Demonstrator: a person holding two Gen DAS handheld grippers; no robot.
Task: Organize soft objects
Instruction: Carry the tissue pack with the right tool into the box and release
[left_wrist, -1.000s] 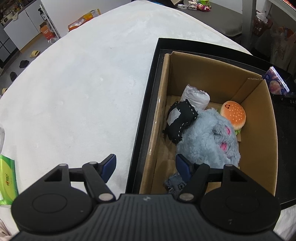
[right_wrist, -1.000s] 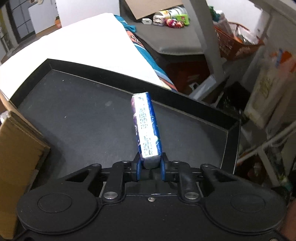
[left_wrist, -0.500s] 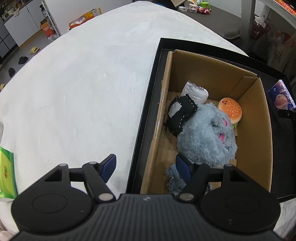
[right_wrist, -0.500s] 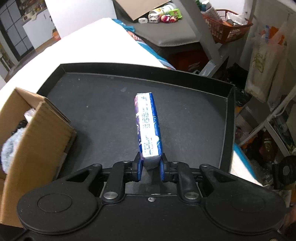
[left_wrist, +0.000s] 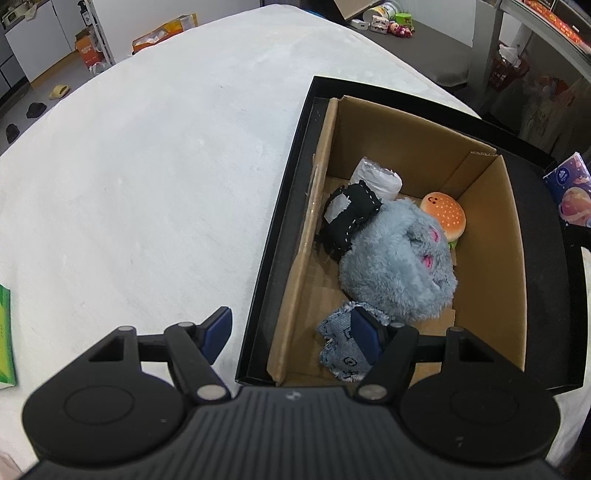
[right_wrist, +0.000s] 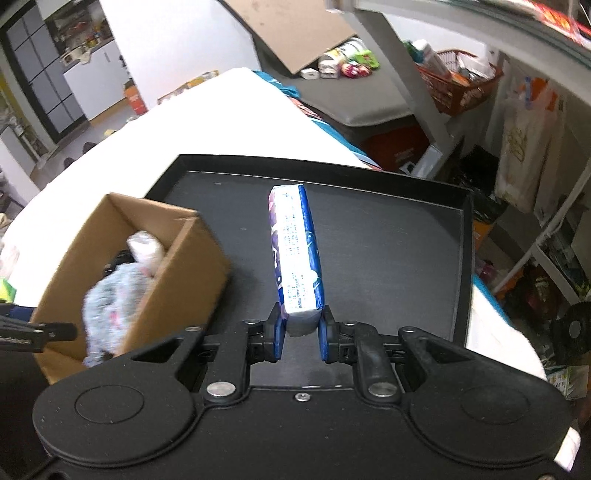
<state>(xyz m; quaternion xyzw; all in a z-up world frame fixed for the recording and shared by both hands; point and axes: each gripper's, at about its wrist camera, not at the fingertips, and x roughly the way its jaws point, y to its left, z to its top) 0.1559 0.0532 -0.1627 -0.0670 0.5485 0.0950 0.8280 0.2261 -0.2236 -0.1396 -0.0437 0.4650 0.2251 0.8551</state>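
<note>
A cardboard box (left_wrist: 513, 236) stands in a black tray (left_wrist: 273, 236) on the white table. In it lie a grey-blue plush (left_wrist: 399, 258), a burger plush (left_wrist: 445, 214), a black patched piece (left_wrist: 349, 218), a white roll (left_wrist: 376, 177) and a blue denim scrap (left_wrist: 340, 343). My left gripper (left_wrist: 291, 334) is open and empty above the box's near left corner. My right gripper (right_wrist: 300, 332) is shut on a blue tissue pack (right_wrist: 295, 254), held above the tray (right_wrist: 369, 236) to the right of the box (right_wrist: 173, 280). The pack also shows at the right edge of the left wrist view (left_wrist: 570, 192).
A green packet (left_wrist: 5, 339) lies on the white table (left_wrist: 147, 166) at the far left. Shelves, an orange basket (right_wrist: 461, 88) and bags stand beyond the table's right side. Flat cardboard and small items lie on a grey surface (right_wrist: 354, 96) behind.
My right gripper with the tissue pack has risen and swung left, so the box has come into its view. My left gripper has pulled back a little and stays open.
</note>
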